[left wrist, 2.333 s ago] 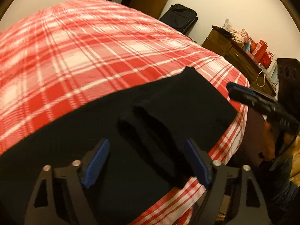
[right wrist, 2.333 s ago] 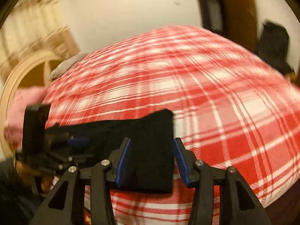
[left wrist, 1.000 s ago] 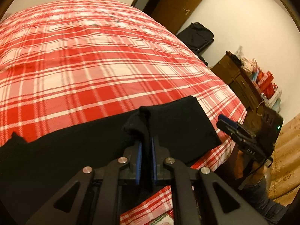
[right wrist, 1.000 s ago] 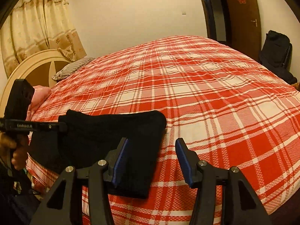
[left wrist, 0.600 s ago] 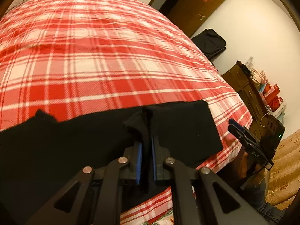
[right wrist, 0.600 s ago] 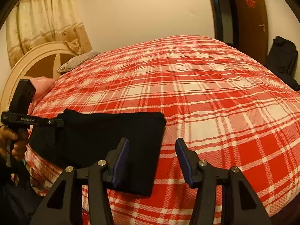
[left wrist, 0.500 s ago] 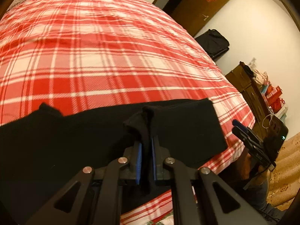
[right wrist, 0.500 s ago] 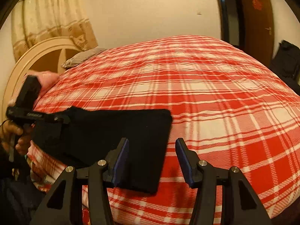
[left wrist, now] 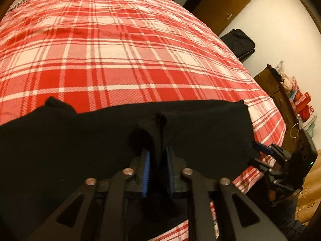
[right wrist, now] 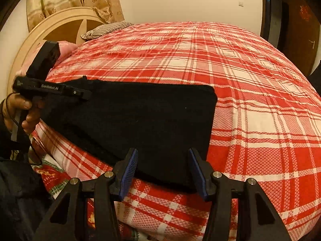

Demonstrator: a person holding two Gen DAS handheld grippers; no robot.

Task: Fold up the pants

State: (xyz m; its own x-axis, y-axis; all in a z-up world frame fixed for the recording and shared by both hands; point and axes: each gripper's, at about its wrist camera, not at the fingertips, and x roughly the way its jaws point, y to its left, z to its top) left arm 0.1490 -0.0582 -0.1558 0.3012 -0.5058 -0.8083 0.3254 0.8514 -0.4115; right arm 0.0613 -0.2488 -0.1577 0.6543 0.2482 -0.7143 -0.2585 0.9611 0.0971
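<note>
Left gripper (left wrist: pixel 156 172): at the near left end of the pants, held in a person's hand (right wrist: pixel 22 110). Its jaws have just been opening, and a bunched fold of black cloth stands between the blue pads (left wrist: pixel 145 173). The pads now sit slightly apart – whether they still press the cloth cannot be told.

Pants (right wrist: pixel 140 124): black, lying flat along the near edge of the bed, folded into a long band. One end rises in a small peak at far left in the left wrist view; the squared end lies to the right, near the right gripper.

Bedspread (right wrist: pixel 250 92): red and white plaid, covering the whole bed, with the pants resting on it.

Right gripper (right wrist: pixel 163 172): open, jaws wide, hovering just over the near right corner of the pants – nothing between its pads.

Headboard (right wrist: pixel 60 20): pale wood, round, at far left, with a striped pillow (right wrist: pixel 106 29) beside it.

Door (left wrist: pixel 222 4): brown, far right.
</note>
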